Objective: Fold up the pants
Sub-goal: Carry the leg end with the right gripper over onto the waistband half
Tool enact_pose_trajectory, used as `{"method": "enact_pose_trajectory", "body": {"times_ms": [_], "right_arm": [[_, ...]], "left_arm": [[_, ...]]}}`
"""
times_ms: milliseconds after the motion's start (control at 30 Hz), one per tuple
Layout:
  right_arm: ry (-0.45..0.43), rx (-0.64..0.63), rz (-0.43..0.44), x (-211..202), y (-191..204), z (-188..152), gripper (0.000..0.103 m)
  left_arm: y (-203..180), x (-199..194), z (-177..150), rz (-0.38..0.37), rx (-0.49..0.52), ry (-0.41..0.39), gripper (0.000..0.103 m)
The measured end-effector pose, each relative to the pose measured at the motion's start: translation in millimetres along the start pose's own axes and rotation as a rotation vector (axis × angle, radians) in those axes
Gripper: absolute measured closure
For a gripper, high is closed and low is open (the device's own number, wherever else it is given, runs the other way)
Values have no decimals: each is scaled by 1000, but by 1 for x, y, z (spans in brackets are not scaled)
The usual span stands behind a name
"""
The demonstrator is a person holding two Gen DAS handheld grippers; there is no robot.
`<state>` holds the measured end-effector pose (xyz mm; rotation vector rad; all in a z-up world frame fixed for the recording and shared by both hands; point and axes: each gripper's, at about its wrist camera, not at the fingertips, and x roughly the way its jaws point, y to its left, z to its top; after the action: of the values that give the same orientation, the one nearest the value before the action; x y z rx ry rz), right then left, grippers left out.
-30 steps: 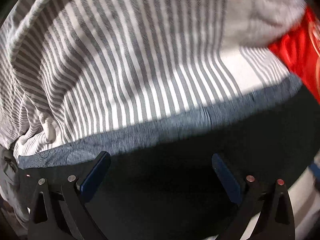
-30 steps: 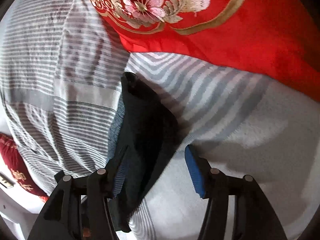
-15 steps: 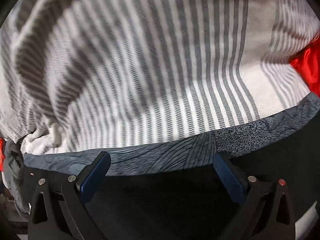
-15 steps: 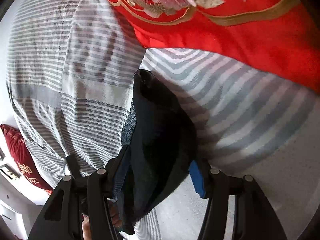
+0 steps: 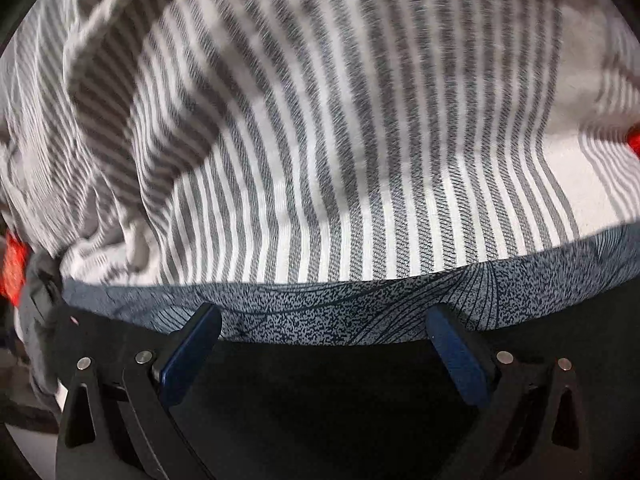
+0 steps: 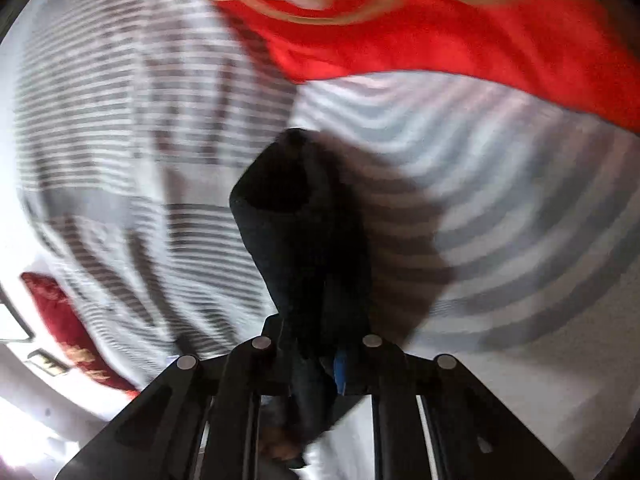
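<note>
On the striped bedsheet (image 6: pixel 120 128), pants (image 6: pixel 304 240) stretch away from the camera.

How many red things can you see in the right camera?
2. A big red blanket lies across the top, over the striped sheet. A smaller dark-red cushion sits at the lower left edge. More may be hidden.

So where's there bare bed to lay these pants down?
Free: striped sheet between the red quilt and the black pants, and left of them. Crowded: quilt up top. The right gripper is closing on the pants; the left gripper is open.
</note>
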<state>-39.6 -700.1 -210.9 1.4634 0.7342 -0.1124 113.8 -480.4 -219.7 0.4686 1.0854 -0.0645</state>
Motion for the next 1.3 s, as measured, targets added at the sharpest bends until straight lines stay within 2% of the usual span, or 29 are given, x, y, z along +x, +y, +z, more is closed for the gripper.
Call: {"method": "enact_pose_trajectory", "body": {"times_ms": [100, 233, 433, 500, 600, 667, 800, 900, 1000, 1100, 1167, 1233, 1300], "right_arm": [[22, -73, 50, 1, 32, -6, 89], [57, -165, 100, 12, 79, -26, 89], [128, -272, 115, 41, 132, -70, 89], [149, -307, 104, 52, 147, -84, 89], [186, -385, 60, 72, 167, -111, 89], [216, -426, 29, 90, 178, -129, 89], [276, -520, -63, 126, 187, -169, 89], [323, -602, -176, 164, 184, -206, 89], [368, -681, -305, 205, 170, -243, 89], [379, -765, -447, 234, 154, -275, 87], [365, -816, -506, 242, 152, -288, 81], [355, -890, -545, 245, 161, -302, 70], [385, -942, -538, 244, 170, -314, 43]], "left_arm": [[-7, -9, -5, -18, -12, -18, 0], [12, 1, -5, -134, -68, 19, 0], [43, 5, -2, -281, -76, 71, 0], [67, -2, -2, -306, -92, 52, 0], [109, -16, -5, -310, -129, -1, 0], [151, -20, -10, -284, -159, -28, 0], [233, -15, -32, -205, -206, -17, 0], [269, -7, -44, -163, -217, 9, 0], [312, 10, -72, -132, -238, 54, 0], [330, 21, -89, -127, -251, 86, 0], [335, 36, -100, -133, -257, 108, 0], [342, 37, -107, -136, -263, 122, 0], [353, 43, -114, -142, -272, 132, 0]]}}
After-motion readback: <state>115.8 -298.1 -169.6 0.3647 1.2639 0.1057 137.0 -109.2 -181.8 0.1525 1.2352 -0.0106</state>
